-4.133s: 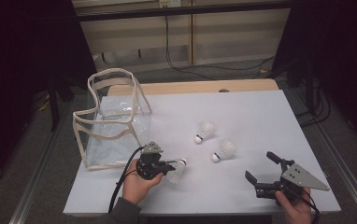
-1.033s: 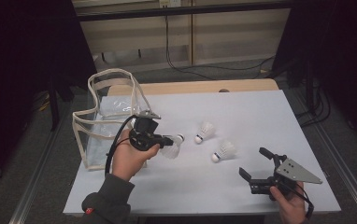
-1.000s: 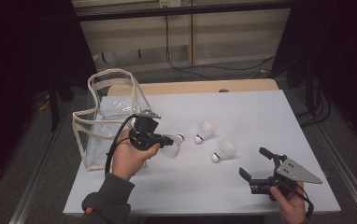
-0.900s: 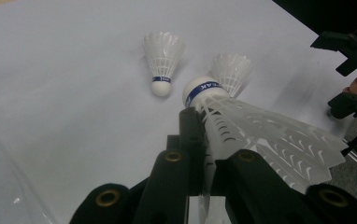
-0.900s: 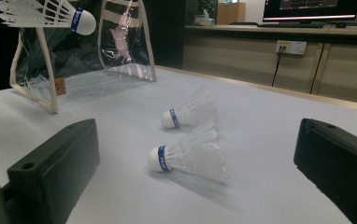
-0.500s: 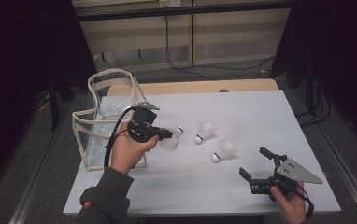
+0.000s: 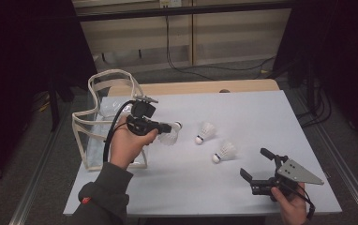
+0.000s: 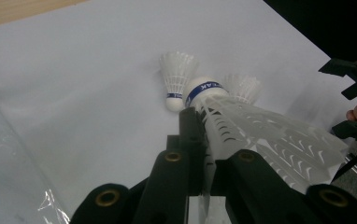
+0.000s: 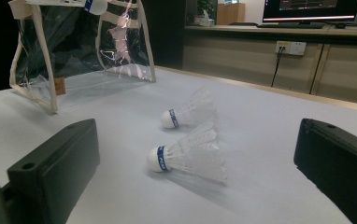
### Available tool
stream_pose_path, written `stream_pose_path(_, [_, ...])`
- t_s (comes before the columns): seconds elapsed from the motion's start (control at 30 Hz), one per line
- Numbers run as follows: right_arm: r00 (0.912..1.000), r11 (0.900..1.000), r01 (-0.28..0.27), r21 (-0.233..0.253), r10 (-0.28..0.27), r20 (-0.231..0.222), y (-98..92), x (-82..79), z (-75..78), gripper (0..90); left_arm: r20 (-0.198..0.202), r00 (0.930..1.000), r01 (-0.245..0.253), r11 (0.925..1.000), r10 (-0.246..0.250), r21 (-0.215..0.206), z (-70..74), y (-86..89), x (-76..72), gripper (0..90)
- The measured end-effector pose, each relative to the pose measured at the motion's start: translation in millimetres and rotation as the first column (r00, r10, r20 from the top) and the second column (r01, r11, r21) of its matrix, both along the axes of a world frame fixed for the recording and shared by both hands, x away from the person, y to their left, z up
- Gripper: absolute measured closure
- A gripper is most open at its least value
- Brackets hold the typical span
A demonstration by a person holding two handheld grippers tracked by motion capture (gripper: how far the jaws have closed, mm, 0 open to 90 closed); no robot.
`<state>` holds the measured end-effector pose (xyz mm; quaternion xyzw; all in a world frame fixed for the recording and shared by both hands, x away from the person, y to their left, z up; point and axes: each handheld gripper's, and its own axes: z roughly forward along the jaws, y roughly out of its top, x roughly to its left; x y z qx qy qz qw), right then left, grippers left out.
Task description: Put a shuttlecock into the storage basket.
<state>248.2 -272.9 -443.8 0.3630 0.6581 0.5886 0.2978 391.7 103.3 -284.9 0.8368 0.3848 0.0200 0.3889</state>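
Shuttlecock (image 7: 169,136) number one is off the counter (image 7: 242,108) now, clamped by its feather skirt in my left gripper (image 7: 164,127); four seconds back I was closing on it low near the front edge, and since then I have carried it up and toward the clear bag (image 7: 103,123). In the left gripper view the jaws sit narrow on the skirt, the blue-banded cork pointing away from me. My hand is raised just beside the bag's open top, so I judge the step in hand to be the drop into the bag: I need to swing a little further over the white-trimmed rim before I let go, or the shuttlecock could catch the rim and fall outside.

Two more shuttlecocks, one nearer the bag (image 7: 205,131) and one nearer my right side (image 7: 224,152), lie on their sides mid-counter, close together but apart. My right gripper (image 7: 259,169) has hardly moved; it waits near the front right corner, jaws wide and holding nothing, aimed at that pair.
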Motion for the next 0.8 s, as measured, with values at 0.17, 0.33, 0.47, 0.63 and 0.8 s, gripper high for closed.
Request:
stream_pose_path(0.17, [1.0, 1.0, 0.001, 0.0, -0.001, 0.002, -0.2, -0.2, 0.0, 0.2, -0.006, 0.9999, -0.015, 0.9998, 0.015, 0.008, 2.0, 3.0, 5.8, 88.7])
stream_pose_path(0.33, [1.0, 1.0, 0.004, -0.001, -0.004, 0.004, -0.4, -0.1, 0.1, 0.1, -0.006, 0.9996, -0.026, 0.9996, 0.026, 0.006, 3.9, 5.1, 9.8, 88.6])
stream_pose_path(0.47, [1.0, 1.0, 0.004, 0.003, -0.004, 0.003, -0.5, -0.4, 0.3, 0.1, -0.009, 0.9994, -0.032, 0.9994, 0.032, 0.011, 5.4, 5.2, 11.5, 88.6])
stream_pose_path(0.63, [1.0, 1.0, 0.003, -0.002, -0.003, 0.003, -0.2, -0.2, 0.1, 0.1, -0.011, 0.9991, -0.04, 0.9992, 0.04, 0.005, 7.5, 5.5, 14.1, 88.6])
stream_pose_path(0.8, [1.0, 1.0, 0.004, 0.003, -0.004, 0.003, -0.5, -0.4, 0.3, 0.1, -0.014, 0.9989, -0.045, 0.999, 0.045, 0.007, 8.0, 7.1, 17.2, 88.7])
